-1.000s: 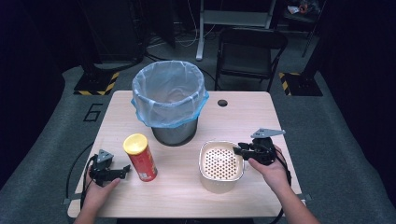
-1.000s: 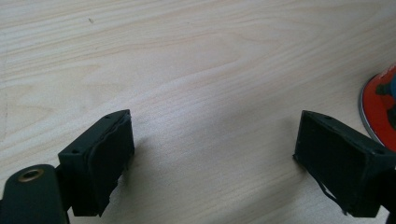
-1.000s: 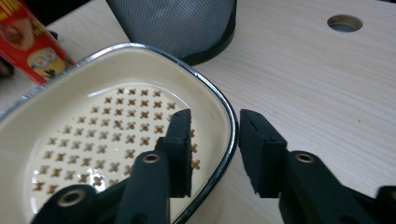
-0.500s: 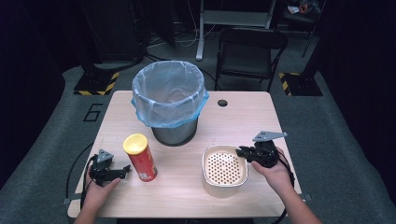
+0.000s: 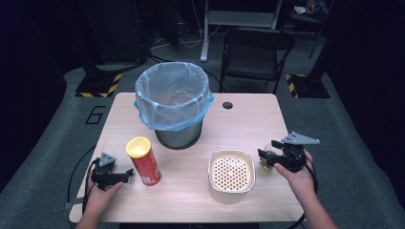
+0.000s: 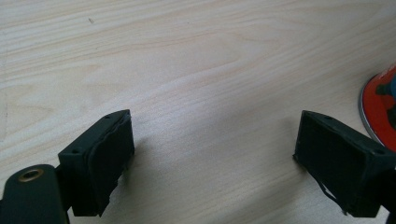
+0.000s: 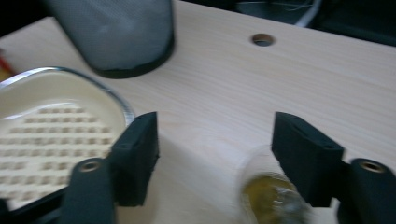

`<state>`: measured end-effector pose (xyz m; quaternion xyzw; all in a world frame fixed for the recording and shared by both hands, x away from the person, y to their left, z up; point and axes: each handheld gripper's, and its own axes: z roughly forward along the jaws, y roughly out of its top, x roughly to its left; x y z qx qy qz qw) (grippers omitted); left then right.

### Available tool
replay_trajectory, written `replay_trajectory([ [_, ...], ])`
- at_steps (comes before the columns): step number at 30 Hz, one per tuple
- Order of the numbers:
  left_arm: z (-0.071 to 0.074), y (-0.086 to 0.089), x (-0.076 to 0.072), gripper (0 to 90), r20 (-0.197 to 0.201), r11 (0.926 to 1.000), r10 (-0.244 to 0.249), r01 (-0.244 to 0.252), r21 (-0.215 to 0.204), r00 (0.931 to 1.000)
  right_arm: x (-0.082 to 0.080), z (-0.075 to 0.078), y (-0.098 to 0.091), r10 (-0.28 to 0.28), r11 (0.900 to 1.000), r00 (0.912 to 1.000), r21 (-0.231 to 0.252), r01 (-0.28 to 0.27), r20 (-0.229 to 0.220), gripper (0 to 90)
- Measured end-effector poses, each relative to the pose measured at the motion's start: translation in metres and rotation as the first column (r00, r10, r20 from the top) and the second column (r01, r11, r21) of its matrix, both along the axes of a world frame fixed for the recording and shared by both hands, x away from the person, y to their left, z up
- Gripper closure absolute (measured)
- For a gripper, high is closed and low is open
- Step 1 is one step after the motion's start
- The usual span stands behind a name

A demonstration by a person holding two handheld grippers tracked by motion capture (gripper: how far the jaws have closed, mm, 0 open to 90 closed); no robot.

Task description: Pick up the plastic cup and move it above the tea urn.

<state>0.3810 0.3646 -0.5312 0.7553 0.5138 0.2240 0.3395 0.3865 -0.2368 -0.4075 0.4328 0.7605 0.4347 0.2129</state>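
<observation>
Two tools, both with jaws apart. Right tool [image 5: 264, 158] has just been opening; a small clear cup [image 7: 271, 198] with yellowish contents stands on the worktop [image 5: 248, 119] between its jaws, unpressed, nearer the far-side jaw. Cream strainer bowl [image 5: 231, 171] sits just beside, toward the left tool [image 5: 125, 174]. Left tool empty, red can [image 5: 143, 161] beside it. Right hand nearer the cup.

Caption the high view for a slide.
Right gripper open beside cream perforated tray; left gripper open near red chip can.
</observation>
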Motion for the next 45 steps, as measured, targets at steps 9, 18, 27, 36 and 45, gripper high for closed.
replay_trajectory([
  [9, 0.000, 0.000, 0.000, 11.4, -0.001, 1.0000, -0.001, 0.001, 0.001, 1.0000, 0.013, -0.036, -0.022, -0.106, 0.9926, 0.9935, -0.065, 0.103, -0.042, 13.0],
  [18, 0.000, 0.000, 0.000, 11.4, 0.000, 1.0000, 0.000, 0.000, 0.000, 1.0000, 0.020, -0.065, -0.020, -0.108, 0.9913, 0.9916, -0.084, 0.102, -0.071, 14.0],
  [27, 0.000, 0.000, 0.000, 11.4, 0.000, 1.0000, 0.000, 0.000, 0.000, 1.0000, 0.027, -0.077, -0.016, -0.143, 0.9872, 0.9873, -0.082, 0.137, -0.070, 24.7],
  [36, 0.000, 0.000, 0.000, 11.4, 0.000, 1.0000, 0.000, 0.000, 0.000, 1.0000, 0.023, -0.077, -0.017, -0.125, 0.9891, 0.9919, -0.080, 0.123, -0.021, 29.9],
  [45, 0.000, 0.000, 0.000, 11.3, 0.000, 1.0000, 0.000, 0.000, 0.000, 1.0000, 0.024, -0.080, -0.023, -0.065, 0.9954, 0.9978, -0.069, 0.066, 0.015, 32.1],
])
